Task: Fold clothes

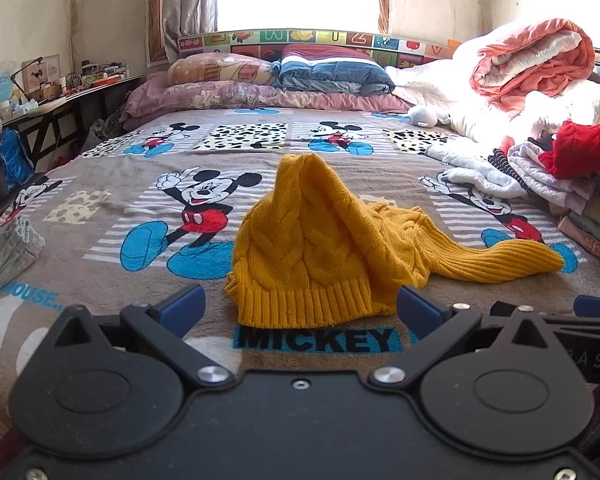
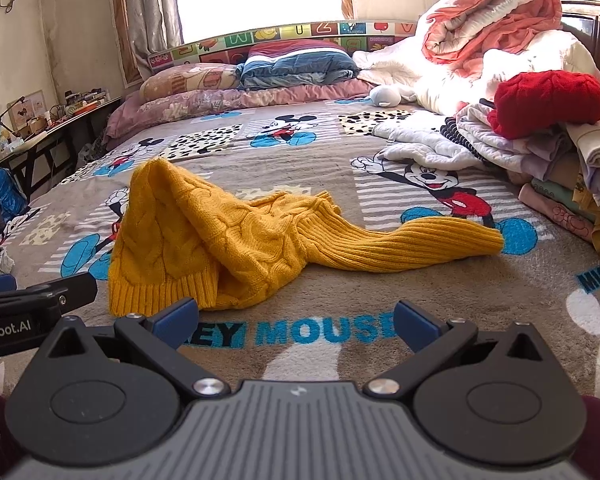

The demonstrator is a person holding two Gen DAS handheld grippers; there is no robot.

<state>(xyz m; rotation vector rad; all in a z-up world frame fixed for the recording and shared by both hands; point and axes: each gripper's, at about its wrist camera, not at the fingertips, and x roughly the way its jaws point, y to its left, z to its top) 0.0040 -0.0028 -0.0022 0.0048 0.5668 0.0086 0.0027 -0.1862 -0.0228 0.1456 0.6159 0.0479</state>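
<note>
Plainly, left wrist view: one yellow cable-knit sweater (image 1: 300,240) lies crumpled on the Mickey Mouse blanket (image 1: 140,184), mid-bed, its body peaked up, one ribbed sleeve (image 1: 500,258) trailing toward the picture's right. Ribbed hem (image 1: 304,300) nearest the camera. Left gripper (image 1: 300,310): two blue-padded fingers (image 1: 184,304) spread wide, nothing between them, hanging just short of the hem. A part of the right gripper (image 1: 596,308) shows at the right edge. One heap of unsorted clothes (image 1: 540,176) on the right, one red knit (image 1: 584,152) on top. One rolled pink-and-white quilt (image 1: 536,56) behind it. Two pillows and one folded blue quilt at the headboard. One grey garment (image 1: 8,248) at the left edge.

Right wrist view: same sweater (image 2: 220,232), now to the left of centre; sleeve (image 2: 420,248) stretches right. Right gripper (image 2: 296,322): fingers (image 2: 416,322) equally wide, empty, over bare blanket (image 2: 380,292) near the printed lettering, beside the hem's right end. A part of the left gripper (image 2: 40,296) is visible at the left edge. The red knit (image 2: 548,104) sits on one stack of what look like folded clothes (image 2: 560,200).

Step in hand, as I judge it: spreading the sweater flat before folding. Done well, each gripper would take one hem corner, pinching the rib through both layers, then draw apart and toward the bed's edge so the peak collapses flat. The second sleeve is hidden under the bulk; it likely needs freeing first.
</note>
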